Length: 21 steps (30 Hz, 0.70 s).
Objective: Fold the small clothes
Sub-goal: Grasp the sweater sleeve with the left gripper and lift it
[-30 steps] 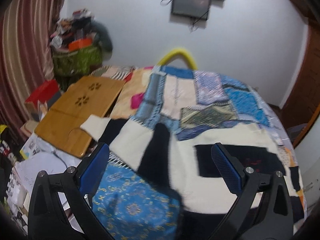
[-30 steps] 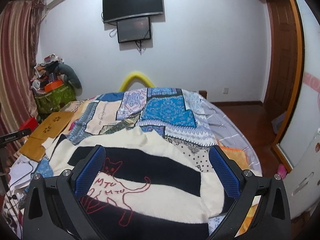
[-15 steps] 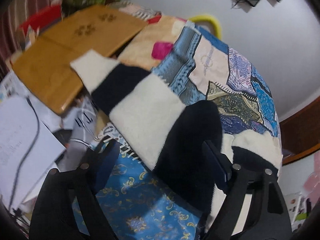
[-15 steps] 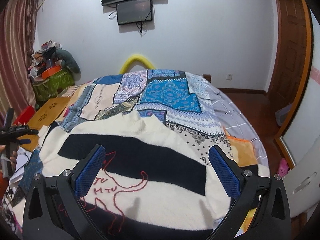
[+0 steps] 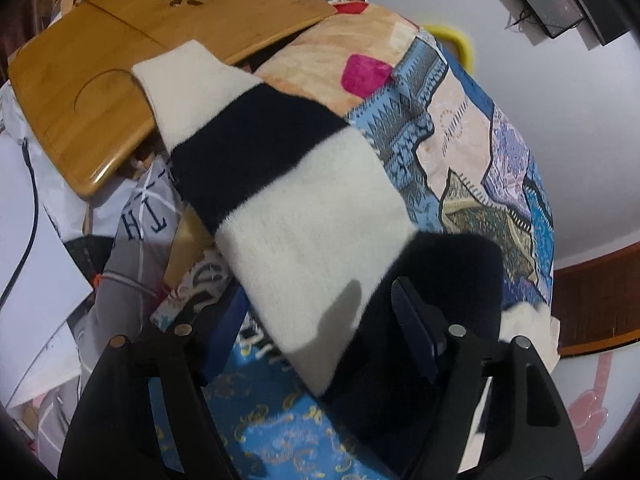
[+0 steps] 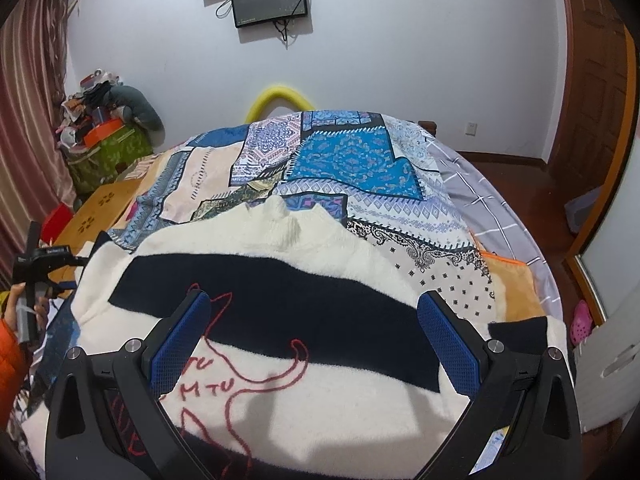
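Observation:
A cream and black striped sweater (image 6: pixel 304 264) with a red cat outline lies flat on the patchwork bedspread (image 6: pixel 348 160). Its left sleeve (image 5: pixel 280 184) stretches out over the bed's edge toward a wooden tray. My left gripper (image 5: pixel 320 312) is open, low over the sleeve, which lies between its jaws near the shoulder; the left blue pad is partly under the cloth. My right gripper (image 6: pixel 316 344) is open and empty, hovering above the sweater's chest. The left gripper (image 6: pixel 40 268) also shows at the far left of the right wrist view, held in a hand.
A bamboo lap tray (image 5: pixel 120 52) lies beside the bed under the sleeve's cuff. Papers and a cable (image 5: pixel 28 184) lie at the left. A cluttered green bin (image 6: pixel 108 152) stands in the corner. A wooden door (image 6: pixel 592 92) and floor lie to the right.
My left gripper has dropped and moved in over the sleeve, which now lies between its jaws. My right gripper has edged lower and closer over the sweater's chest.

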Tool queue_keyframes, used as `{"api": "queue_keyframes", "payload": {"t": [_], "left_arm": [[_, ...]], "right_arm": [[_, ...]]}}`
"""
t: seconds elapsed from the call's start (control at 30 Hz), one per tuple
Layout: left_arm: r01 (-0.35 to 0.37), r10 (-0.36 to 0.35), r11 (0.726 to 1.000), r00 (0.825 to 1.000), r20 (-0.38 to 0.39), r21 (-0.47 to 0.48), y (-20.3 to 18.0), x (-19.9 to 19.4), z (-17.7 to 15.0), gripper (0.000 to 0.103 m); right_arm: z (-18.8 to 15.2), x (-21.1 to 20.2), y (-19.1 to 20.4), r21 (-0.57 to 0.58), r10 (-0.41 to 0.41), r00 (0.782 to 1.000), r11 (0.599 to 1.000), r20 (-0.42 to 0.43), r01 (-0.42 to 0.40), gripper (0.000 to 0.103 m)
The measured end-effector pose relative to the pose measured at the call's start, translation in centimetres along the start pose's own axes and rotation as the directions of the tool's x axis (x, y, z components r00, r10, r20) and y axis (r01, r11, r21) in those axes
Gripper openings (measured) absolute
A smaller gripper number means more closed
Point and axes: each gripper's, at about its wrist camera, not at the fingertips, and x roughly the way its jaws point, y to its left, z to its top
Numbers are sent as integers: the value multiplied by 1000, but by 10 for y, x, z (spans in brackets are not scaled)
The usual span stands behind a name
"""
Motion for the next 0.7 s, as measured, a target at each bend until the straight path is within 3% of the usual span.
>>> {"api": "queue_keyframes", "payload": {"t": [0.13, 0.2, 0.27, 0.47, 0.7], "left_arm": [[-119, 119, 993, 993, 26, 20, 0, 4, 7, 27], [-141, 140, 989, 990, 34, 43, 0, 3, 9, 21], [-152, 149, 986, 988, 46, 69, -3, -2, 8, 8], [-115, 107, 987, 991, 81, 114, -25, -33, 0, 6], [-60, 17, 965, 985, 169, 256, -83, -91, -19, 6]], "right_arm": [[-1, 0, -6, 18, 8, 1000, 1000, -8, -7, 103], [-2, -1, -7, 24, 10, 1000, 1000, -13, -10, 103], [-2, -3, -8, 25, 9, 1000, 1000, -14, -9, 103], [2, -12, -5, 1, 7, 1000, 1000, -8, -7, 103], [2, -27, -2, -16, 18, 1000, 1000, 14, -18, 103]]}}
